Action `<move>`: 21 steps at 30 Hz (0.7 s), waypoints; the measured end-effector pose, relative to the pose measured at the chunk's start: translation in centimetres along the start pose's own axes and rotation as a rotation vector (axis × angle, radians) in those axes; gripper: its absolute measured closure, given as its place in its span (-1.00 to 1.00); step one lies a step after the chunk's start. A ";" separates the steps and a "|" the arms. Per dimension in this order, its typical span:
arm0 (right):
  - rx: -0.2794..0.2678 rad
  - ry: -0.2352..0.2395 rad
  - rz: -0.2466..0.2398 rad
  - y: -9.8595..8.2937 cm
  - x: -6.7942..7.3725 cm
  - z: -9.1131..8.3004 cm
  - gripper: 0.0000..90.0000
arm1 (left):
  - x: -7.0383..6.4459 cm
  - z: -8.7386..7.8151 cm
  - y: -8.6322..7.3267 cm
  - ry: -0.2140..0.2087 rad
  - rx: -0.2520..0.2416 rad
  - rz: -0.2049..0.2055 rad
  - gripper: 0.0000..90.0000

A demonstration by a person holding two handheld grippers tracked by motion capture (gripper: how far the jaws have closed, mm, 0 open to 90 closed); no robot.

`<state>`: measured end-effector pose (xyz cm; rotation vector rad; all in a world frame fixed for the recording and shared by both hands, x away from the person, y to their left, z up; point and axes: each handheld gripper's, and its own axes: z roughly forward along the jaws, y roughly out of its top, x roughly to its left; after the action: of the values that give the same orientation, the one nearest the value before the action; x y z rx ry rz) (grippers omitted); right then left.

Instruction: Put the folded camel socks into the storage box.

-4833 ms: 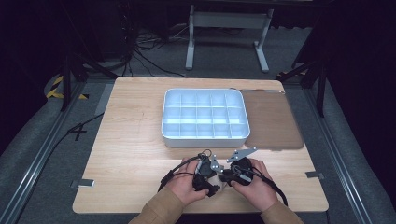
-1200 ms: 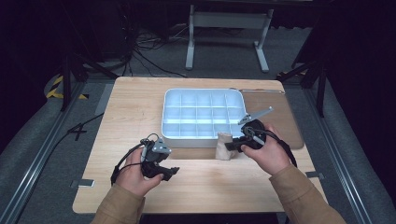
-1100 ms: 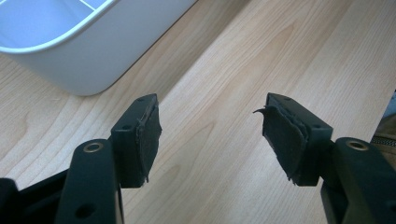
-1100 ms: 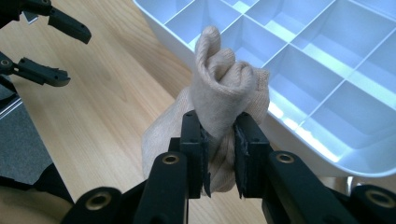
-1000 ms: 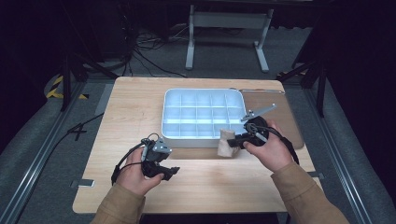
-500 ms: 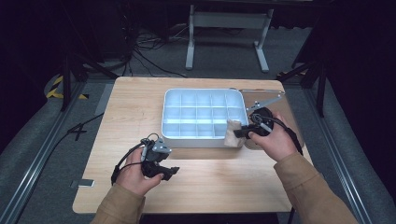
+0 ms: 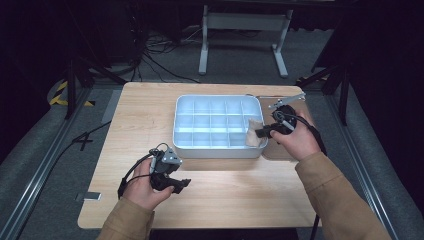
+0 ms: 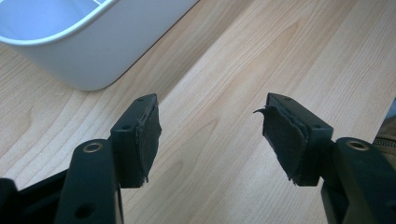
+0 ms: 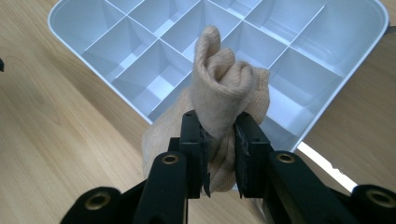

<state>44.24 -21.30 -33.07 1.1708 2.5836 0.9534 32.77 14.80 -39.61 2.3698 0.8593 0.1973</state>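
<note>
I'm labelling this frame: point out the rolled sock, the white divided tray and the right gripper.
rolled sock (image 9: 223,79), right gripper view, on its bunched top.
white divided tray (image 7: 215,150), high view, on its near wall.
right gripper (image 9: 219,135), right gripper view, midway between the fingertips.

wooden table (image 7: 220,195), brown mat (image 7: 280,150), metal stand (image 7: 242,22)

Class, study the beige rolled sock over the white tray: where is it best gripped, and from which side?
Grip the rolled sock across its bunched middle, coming from the tray's right edge, as the right gripper does. The soft roll narrows there, so the jaws close round it; the thicker end above probably helps stop it slipping.
</note>
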 end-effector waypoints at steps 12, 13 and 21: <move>0.043 -0.032 -0.006 0.6 -1.0 1.3 0.68 | 0.1 -0.1 -0.1 0.005 0.000 -0.009 -0.18; 0.049 -0.039 -0.008 0.6 -1.1 1.5 0.68 | 0.1 -0.1 -0.1 0.005 0.000 -0.007 -0.18; 0.090 -0.094 -0.046 0.8 -1.7 2.9 0.68 | 0.2 -0.2 -0.2 0.010 0.001 -0.004 -0.18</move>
<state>46.96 -20.73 -35.05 1.1432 2.5910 0.7609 32.78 15.14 -39.53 2.3700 0.8687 0.2072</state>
